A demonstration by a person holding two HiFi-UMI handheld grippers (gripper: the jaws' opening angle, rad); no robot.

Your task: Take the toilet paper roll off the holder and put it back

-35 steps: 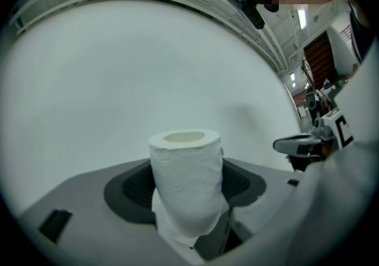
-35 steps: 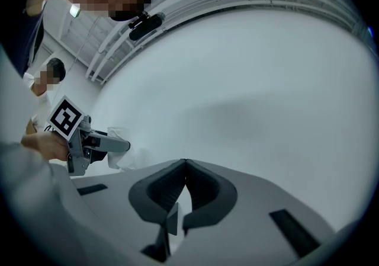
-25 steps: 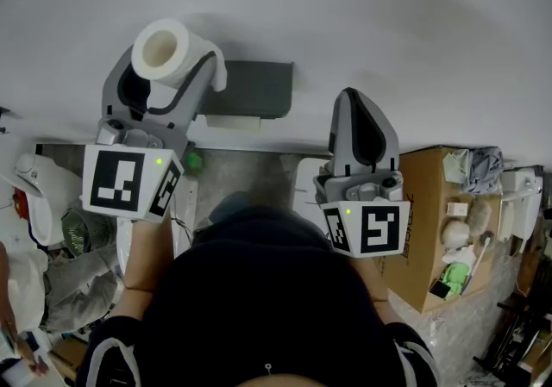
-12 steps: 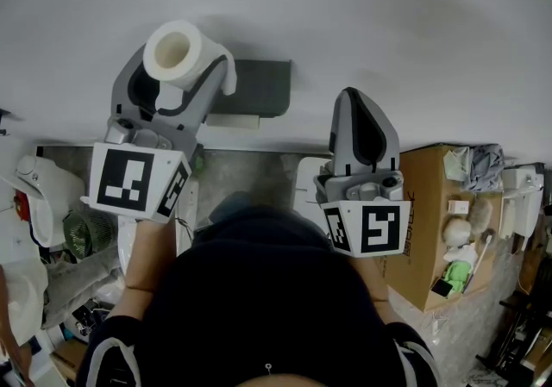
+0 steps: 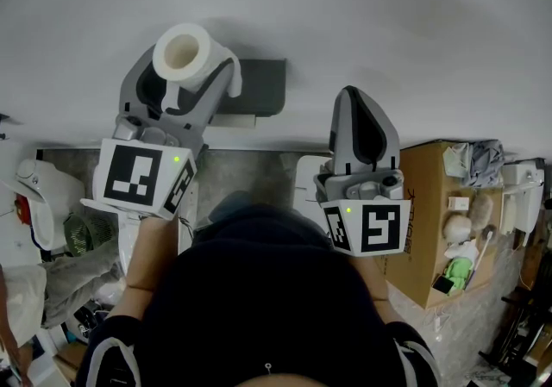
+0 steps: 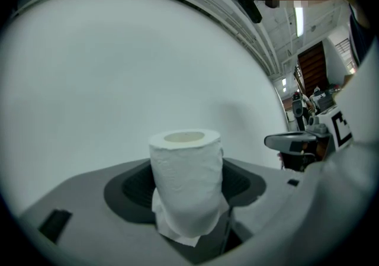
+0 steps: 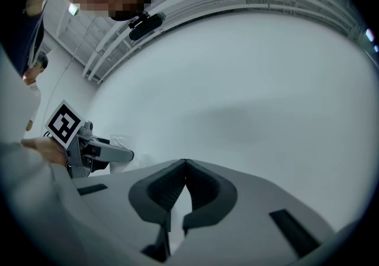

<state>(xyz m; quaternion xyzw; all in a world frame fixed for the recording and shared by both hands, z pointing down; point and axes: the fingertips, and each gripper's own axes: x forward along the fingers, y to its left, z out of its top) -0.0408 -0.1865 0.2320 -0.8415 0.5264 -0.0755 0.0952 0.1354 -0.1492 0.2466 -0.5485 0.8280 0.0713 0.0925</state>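
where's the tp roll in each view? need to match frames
Head view: roll upper left, between the left gripper's fingers.
Left gripper view: bottom centre, upright between the fingers.
Right gripper view: far left, faint white patch beside the left gripper, probably it.
Landmark: white wall behind in all three.

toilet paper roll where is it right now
In the head view the toilet paper roll sits upper left, clamped in the jaws of the left gripper, against the white wall and just left of the dark grey holder.
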